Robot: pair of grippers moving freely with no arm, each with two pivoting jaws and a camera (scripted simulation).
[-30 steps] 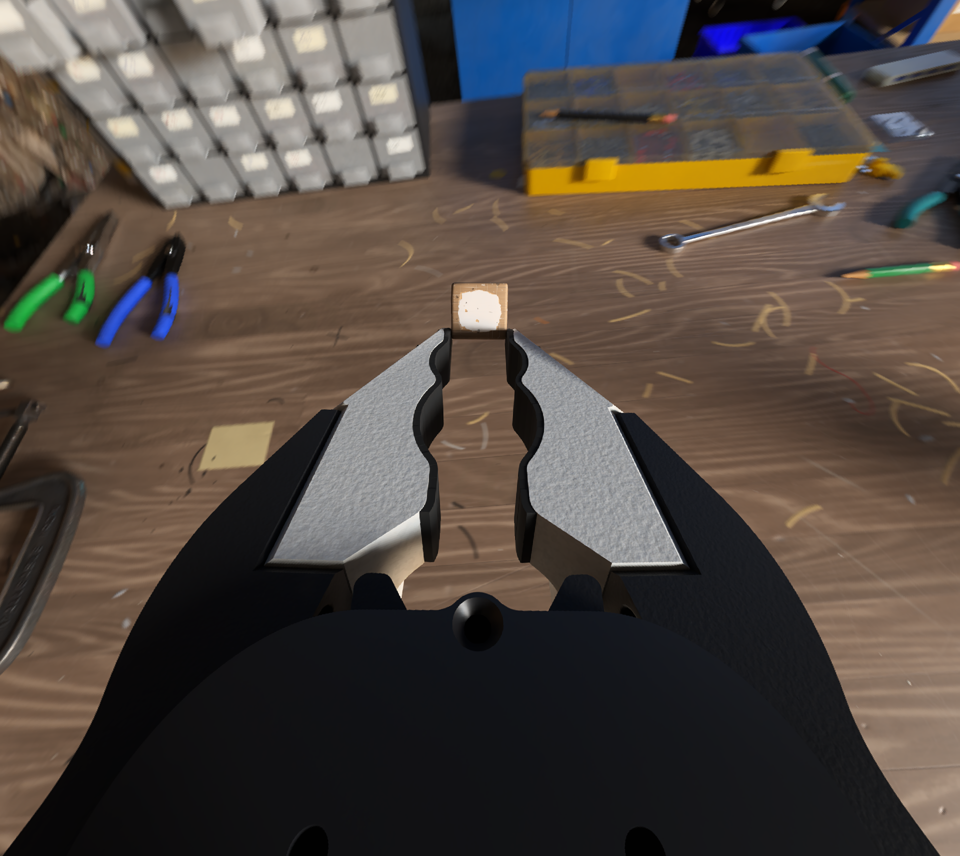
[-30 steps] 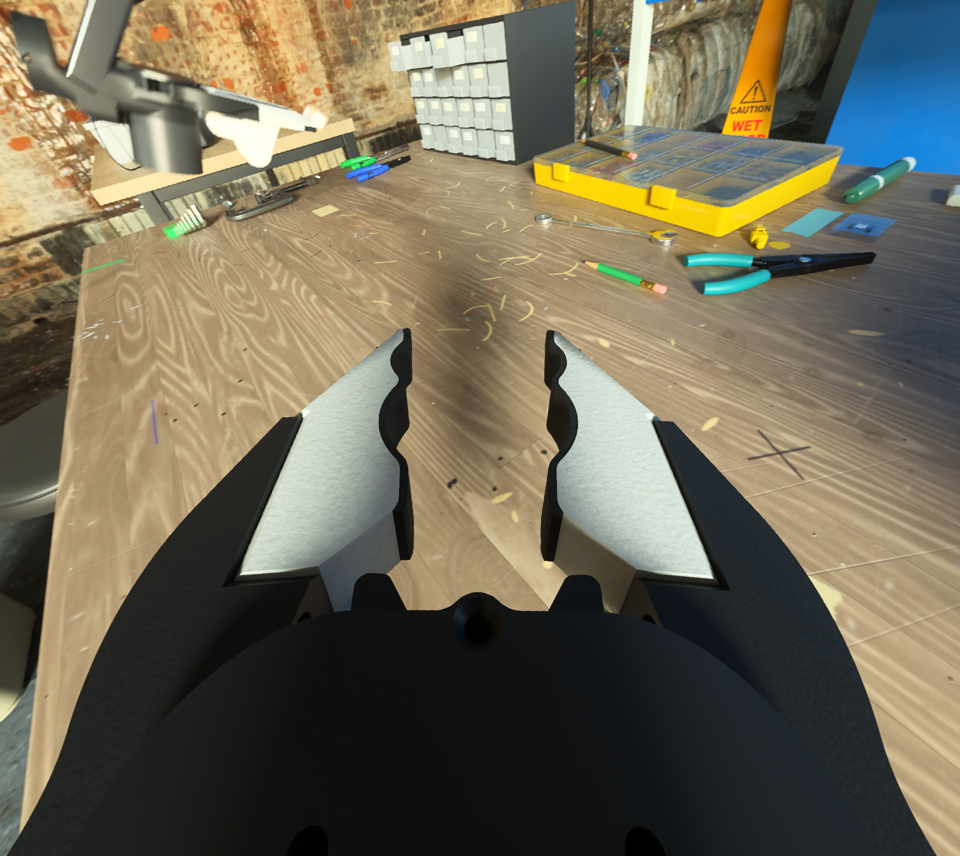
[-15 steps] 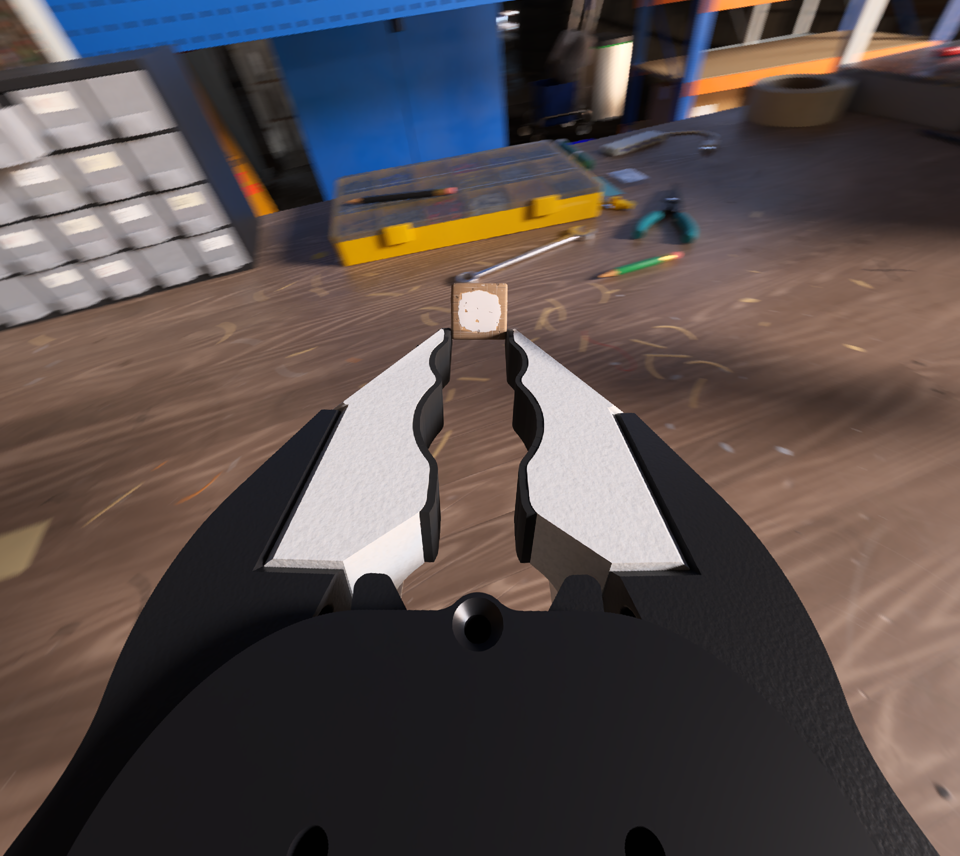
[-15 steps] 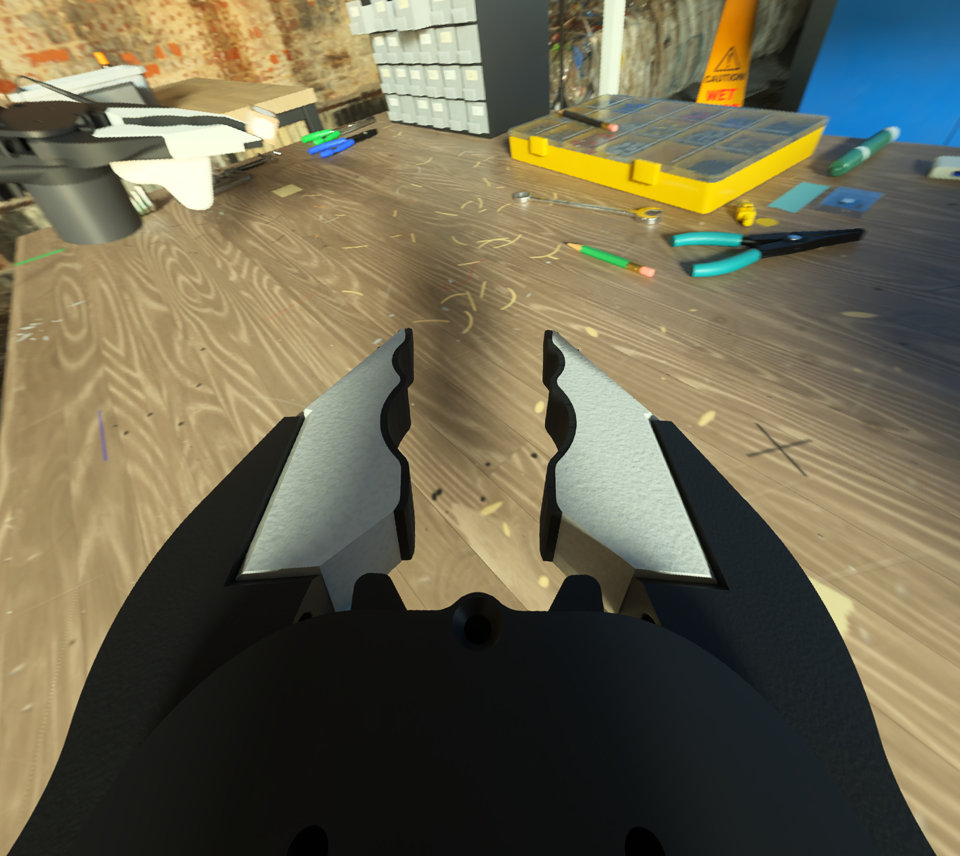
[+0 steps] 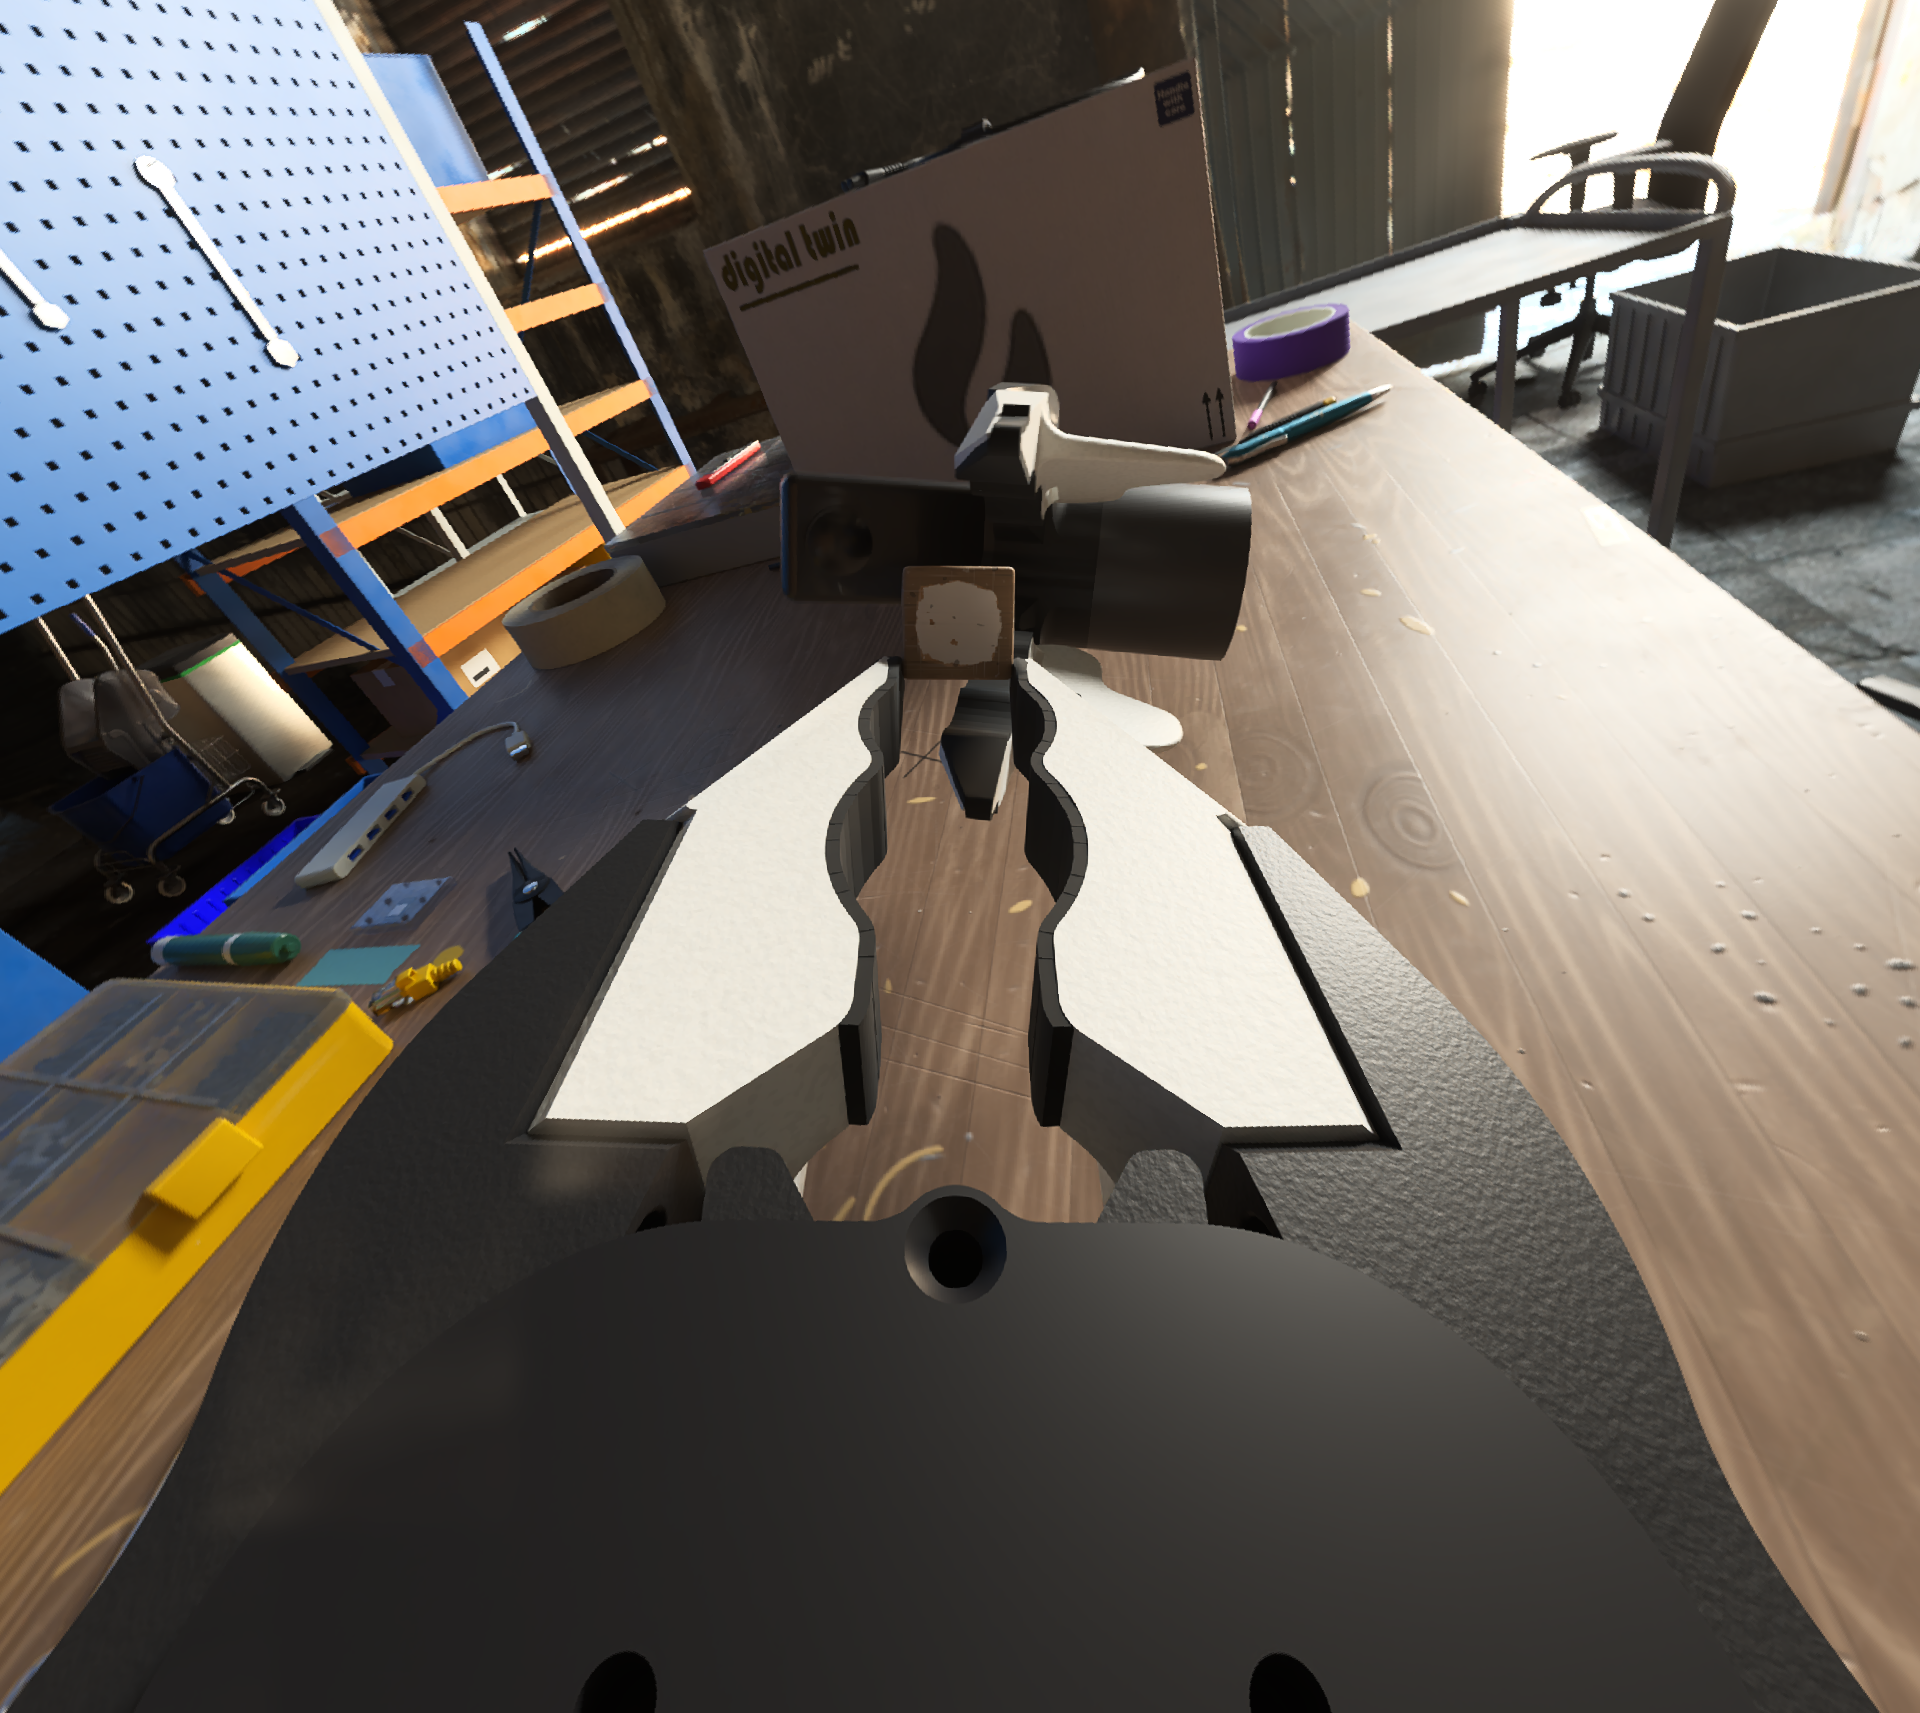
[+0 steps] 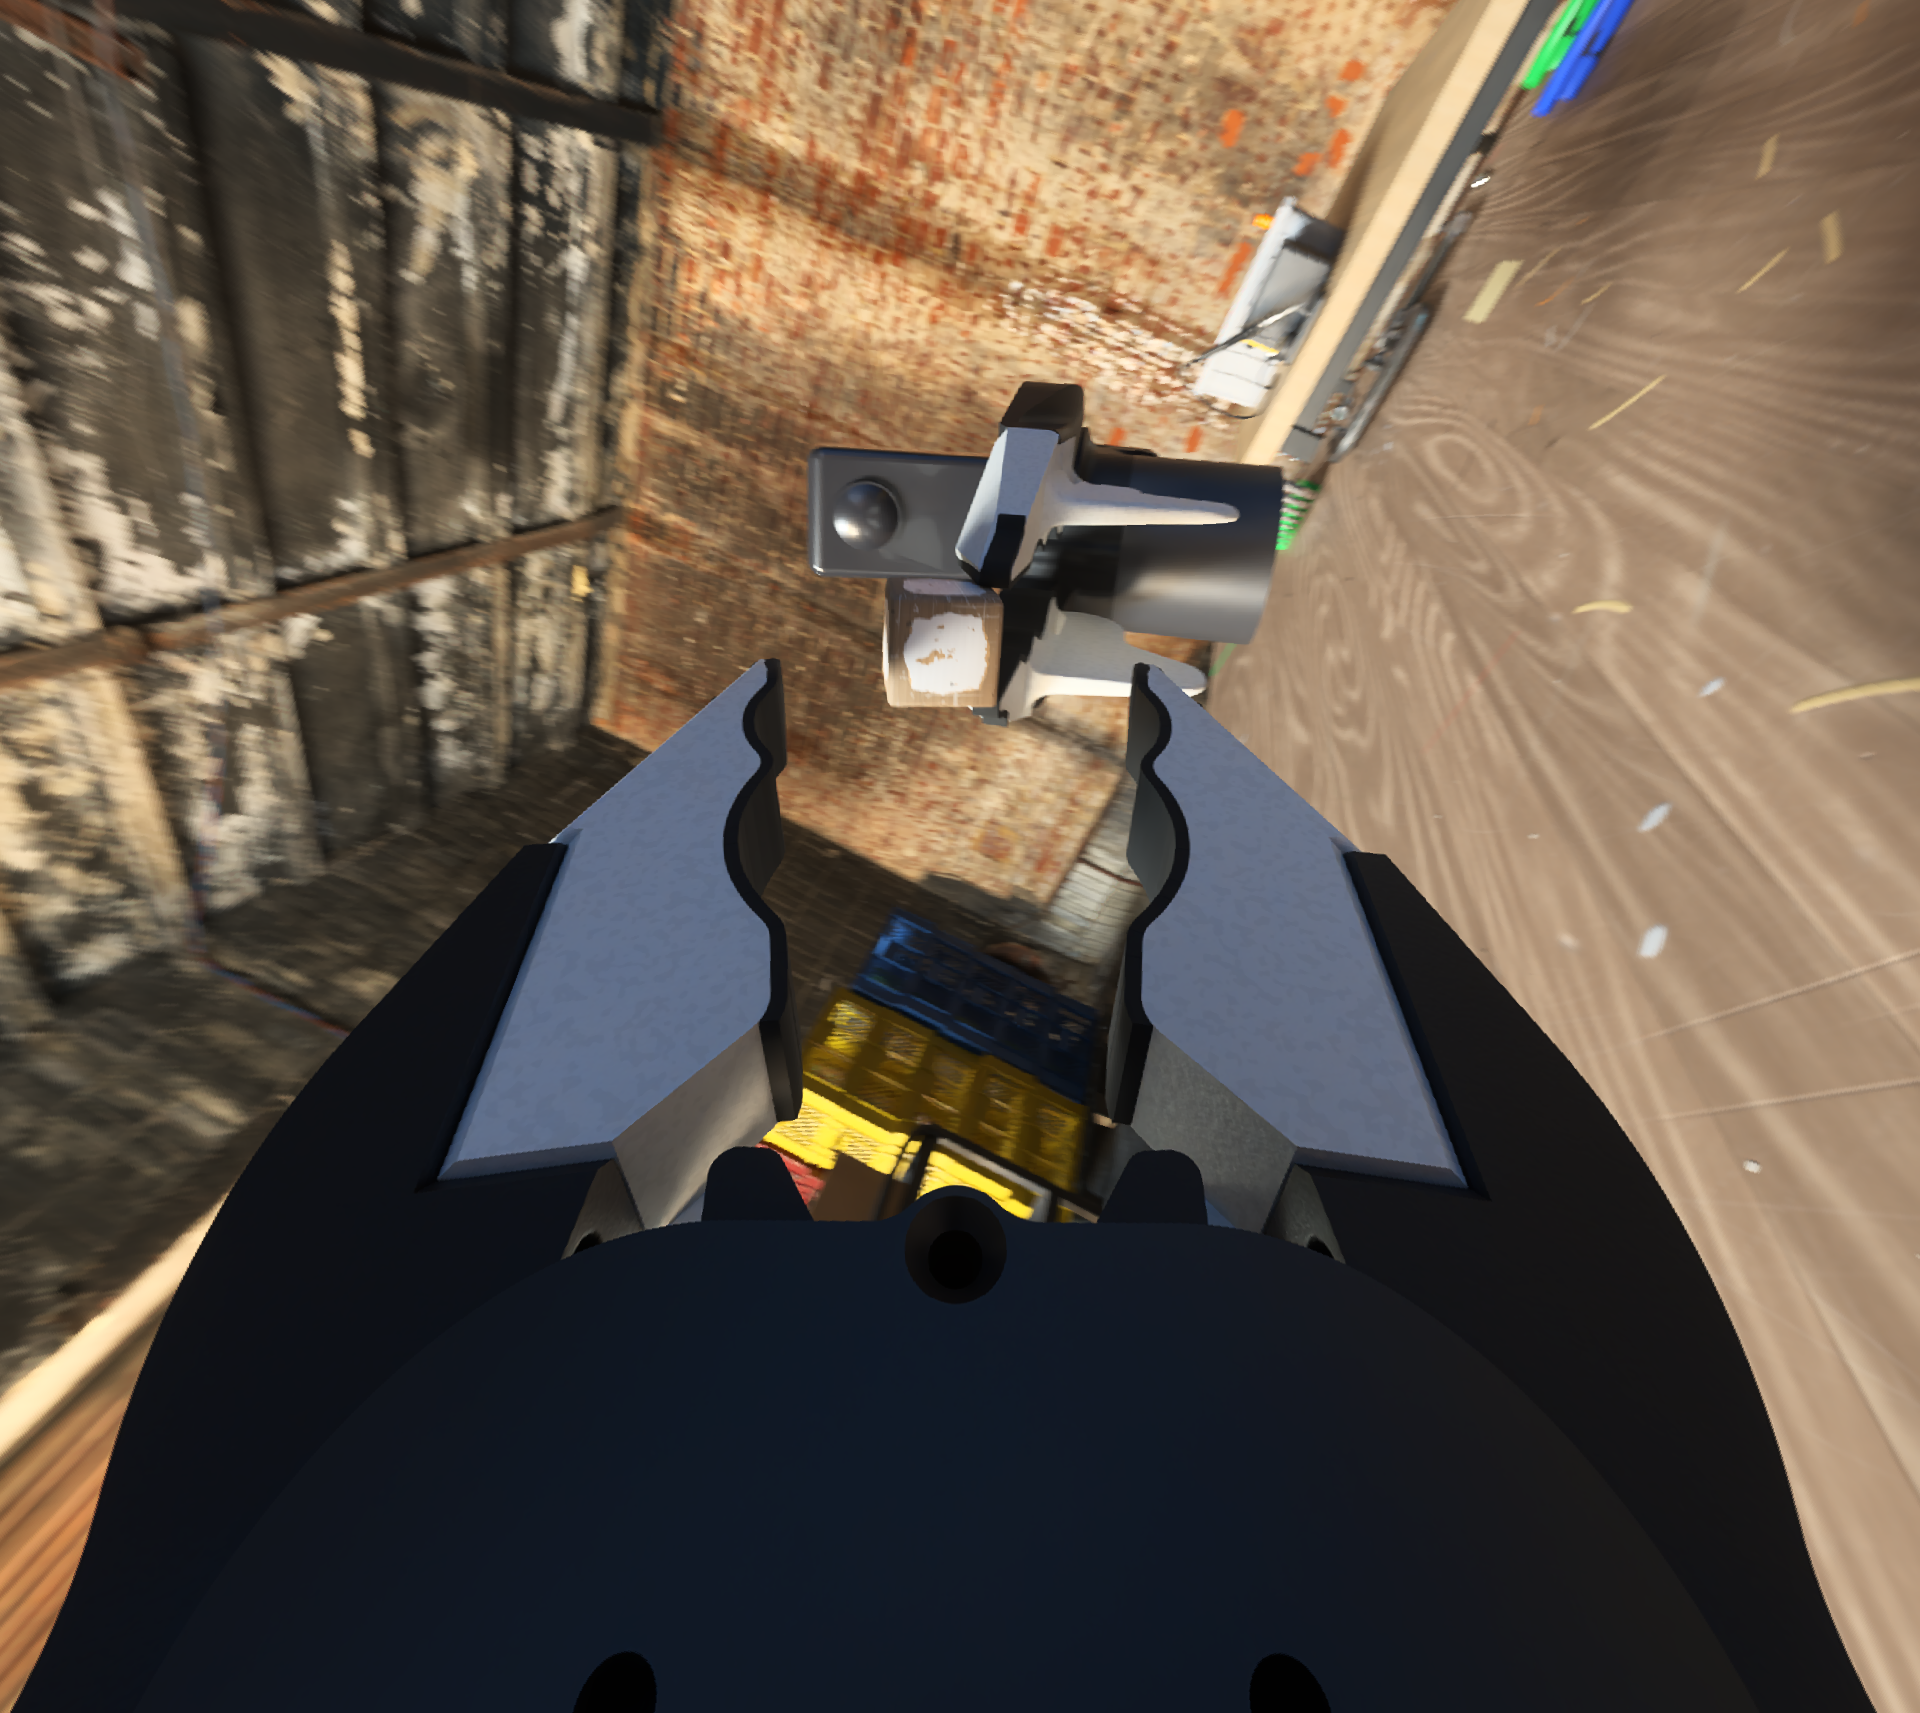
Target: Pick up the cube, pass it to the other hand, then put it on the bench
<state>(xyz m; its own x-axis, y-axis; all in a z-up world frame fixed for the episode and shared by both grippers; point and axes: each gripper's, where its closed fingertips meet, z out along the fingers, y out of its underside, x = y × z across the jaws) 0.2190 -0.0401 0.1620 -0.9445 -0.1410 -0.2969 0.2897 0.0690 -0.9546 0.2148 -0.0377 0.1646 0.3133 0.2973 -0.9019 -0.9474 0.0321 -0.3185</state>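
Holding the cube up in the air, the left gripper pinches it between its two tips. The cube is small and brown with a worn white patch on its face. It sits high above the bench and does not touch the wood.

The right gripper faces the left one. Its jaws are spread wide with nothing between them. In the right wrist view the cube floats just past its tips, a little to the left of the middle, and is not yet inside the gap. The left gripper shows there too, turned on its side, with one finger above the cube and one below.

In the left wrist view the right gripper sits just behind the cube, also lying on its side. The two grippers are near each other, tip to tip.

The bench is long and brown, with small wood chips on it. A big box stands at the far end, next to a purple roll of tape and some pens. A tan tape roll lies more to the left. A yellow case sits at the near left edge, by a green marker. A blue pegboard hangs on the left
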